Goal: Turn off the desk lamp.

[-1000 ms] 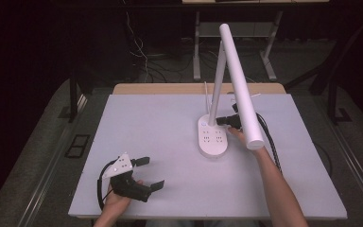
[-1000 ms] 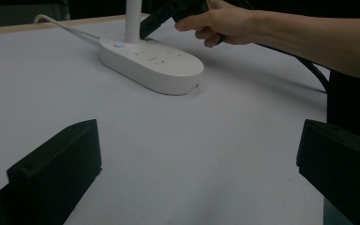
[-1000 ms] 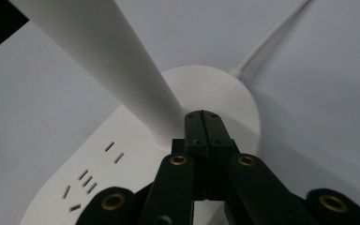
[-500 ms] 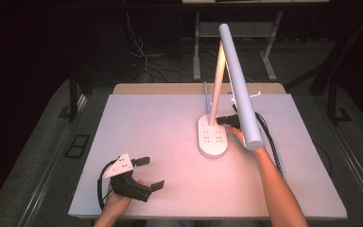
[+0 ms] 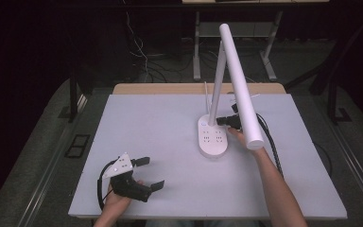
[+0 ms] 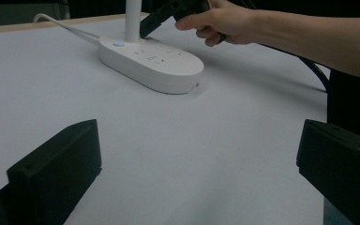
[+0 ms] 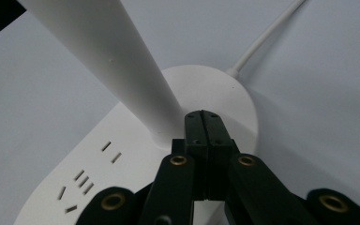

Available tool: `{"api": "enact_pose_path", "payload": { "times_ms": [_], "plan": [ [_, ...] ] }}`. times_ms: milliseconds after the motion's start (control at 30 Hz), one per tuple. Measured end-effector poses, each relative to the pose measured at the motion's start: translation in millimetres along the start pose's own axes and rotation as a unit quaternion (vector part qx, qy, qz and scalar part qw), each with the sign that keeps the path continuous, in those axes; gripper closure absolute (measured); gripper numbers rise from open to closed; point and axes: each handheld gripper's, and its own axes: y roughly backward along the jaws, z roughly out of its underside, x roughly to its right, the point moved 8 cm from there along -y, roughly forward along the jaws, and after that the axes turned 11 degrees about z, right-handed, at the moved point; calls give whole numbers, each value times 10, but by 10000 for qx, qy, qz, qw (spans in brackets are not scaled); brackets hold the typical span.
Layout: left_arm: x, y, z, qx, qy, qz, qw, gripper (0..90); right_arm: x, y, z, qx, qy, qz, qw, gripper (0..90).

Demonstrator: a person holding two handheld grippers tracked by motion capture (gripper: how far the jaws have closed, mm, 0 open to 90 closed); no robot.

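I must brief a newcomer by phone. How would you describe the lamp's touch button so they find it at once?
Find the white desk lamp on the grey table. On its oval base, the small round button sits beside the upright stem, unlike the socket slots farther along.

A: What carries everything here?

B: 1 table (image 5: pixel 160 142) with a pale grey-white top and a strip of bare wood along its far edge.

A: And what lies on it?

B: A white lamp base (image 5: pixel 212 138) with socket slots, right of the middle, oval, with 1 white stem rising from it. Its white cord (image 6: pixel 65 27) runs off toward the far edge. A black cable (image 5: pixel 270 144) trails along the right part of the top.
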Motion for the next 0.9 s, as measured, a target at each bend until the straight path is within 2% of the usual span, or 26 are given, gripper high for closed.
{"api": "enact_pose_path", "payload": {
  "times_ms": [133, 167, 767, 900],
  "plan": [
    [-10, 0, -2, 11, 13, -5, 10000, 0, -1, 5, -4, 5, -27, -4, 10000, 900],
    [-12, 1, -3, 16, 14, -8, 10000, 0, -5, 5, -7, 27, -128, -63, 9999, 900],
    [-9, 1, 1, 4, 26, -19, 10000, 0, -11, 13, -5, -8, 3, 25, 10000, 900],
    [-3, 4, 1, 5, 18, -18, 10000, 0, -17, 4, 7, 26, -64, 18, 10000, 900]
  ]
}}
